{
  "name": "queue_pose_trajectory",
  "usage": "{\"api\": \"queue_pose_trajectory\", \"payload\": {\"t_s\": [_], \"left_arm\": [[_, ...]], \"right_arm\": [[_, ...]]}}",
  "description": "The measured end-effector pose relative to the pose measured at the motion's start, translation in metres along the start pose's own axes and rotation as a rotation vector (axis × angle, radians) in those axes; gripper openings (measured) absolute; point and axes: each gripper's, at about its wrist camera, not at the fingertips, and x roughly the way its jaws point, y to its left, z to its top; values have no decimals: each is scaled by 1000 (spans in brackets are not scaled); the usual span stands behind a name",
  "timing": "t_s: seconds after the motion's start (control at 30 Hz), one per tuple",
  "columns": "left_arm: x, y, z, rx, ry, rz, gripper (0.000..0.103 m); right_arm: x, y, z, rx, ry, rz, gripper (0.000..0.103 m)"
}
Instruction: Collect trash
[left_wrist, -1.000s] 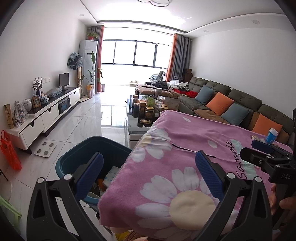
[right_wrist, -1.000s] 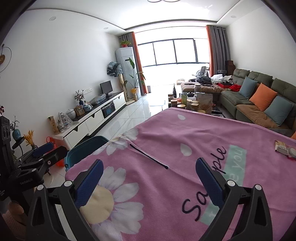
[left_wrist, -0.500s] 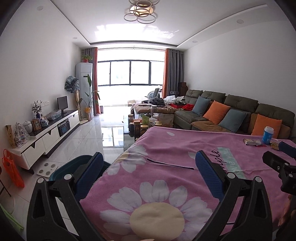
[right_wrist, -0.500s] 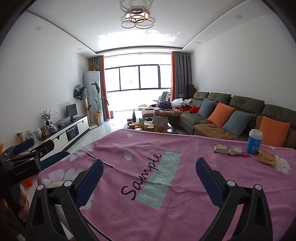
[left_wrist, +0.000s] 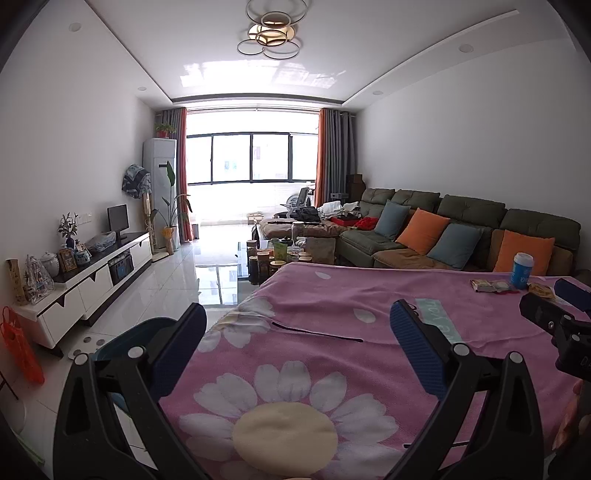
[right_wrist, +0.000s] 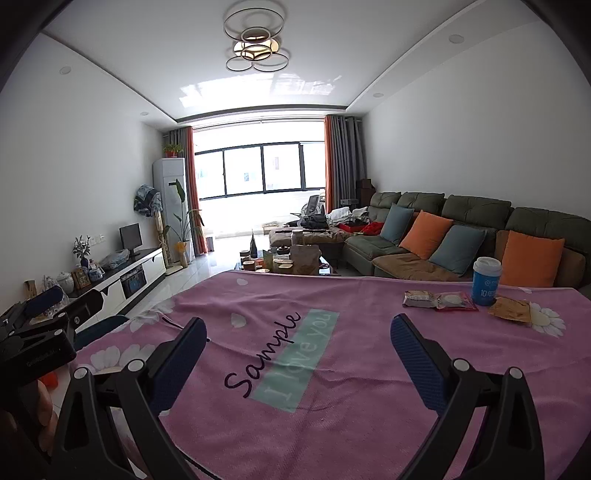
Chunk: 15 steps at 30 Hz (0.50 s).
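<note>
Wrappers (right_wrist: 439, 300) lie beside "Sample – I love you" print – both grippers spread.

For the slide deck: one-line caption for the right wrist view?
Open right gripper above pink tablecloth, facing blue cup and three snack wrappers near the far edge.

Both wrist cameras look low and level along their fingers across the pink blanket (left_wrist: 332, 306) toward the window (right_wrist: 264, 170) at 12 o'clock. The left view sits nearer the blanket's left edge; both share the sofa (right_wrist: 476, 214) at 2 o'clock.
</note>
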Motion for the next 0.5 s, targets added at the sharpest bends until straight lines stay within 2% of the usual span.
{"api": "queue_pose_trajectory", "payload": {"t_s": [0.5], "left_arm": [[-6,-5,-2,7,-19,-17,98]], "right_arm": [[-9,-6,4,7,-29,-26,96]]}}
